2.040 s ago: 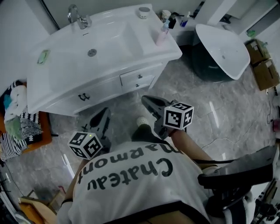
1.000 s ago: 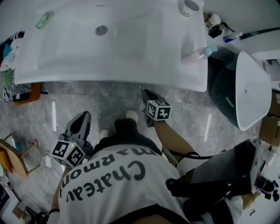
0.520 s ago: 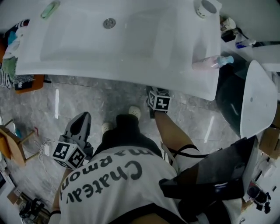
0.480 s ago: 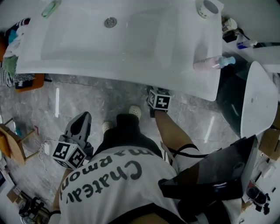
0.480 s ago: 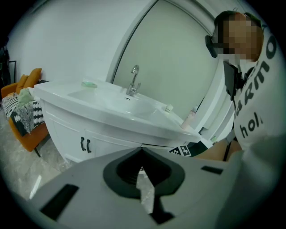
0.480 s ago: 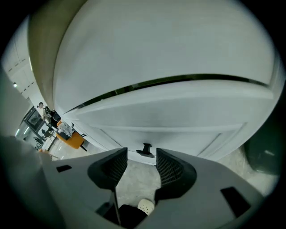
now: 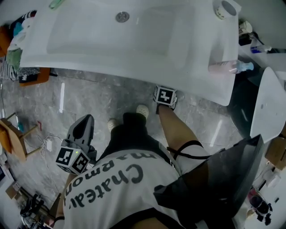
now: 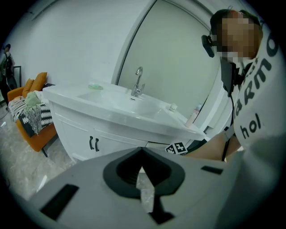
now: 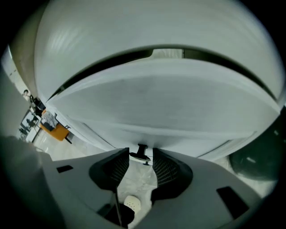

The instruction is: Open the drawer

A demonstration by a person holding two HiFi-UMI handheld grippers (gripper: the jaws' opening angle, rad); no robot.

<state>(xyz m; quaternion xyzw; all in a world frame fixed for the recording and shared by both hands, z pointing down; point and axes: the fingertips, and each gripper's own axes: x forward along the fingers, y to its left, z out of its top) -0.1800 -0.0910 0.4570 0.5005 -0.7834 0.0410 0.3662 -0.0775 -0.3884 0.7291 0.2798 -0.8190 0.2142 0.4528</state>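
Note:
The white vanity (image 7: 134, 40) fills the top of the head view, and its drawer front is hidden below the counter rim there. My right gripper's marker cube (image 7: 165, 95) sits just under that rim, its jaws out of sight. In the right gripper view the right gripper (image 9: 140, 152) stands against the white cabinet front (image 9: 170, 112). Its jaws are closing, with the dark drawer handle (image 9: 142, 157) between the tips and gaps on both sides. My left gripper (image 7: 85, 120) hangs low over the floor at the person's left, shut on nothing, and its view faces the vanity's two-handled doors (image 8: 93, 143).
A pink bottle (image 7: 223, 67) lies on the counter's right end, near a cup (image 7: 225, 8). A white basin (image 7: 268, 103) stands at the right. An orange chair with clothes (image 7: 27, 76) and a wooden stool (image 7: 11, 138) are at the left. The person's shoes (image 7: 142, 109) rest on the marble floor.
The right gripper's cube has slid in under the counter rim, and its jaws have gone out of the head view. The left gripper has stayed low at the person's left.

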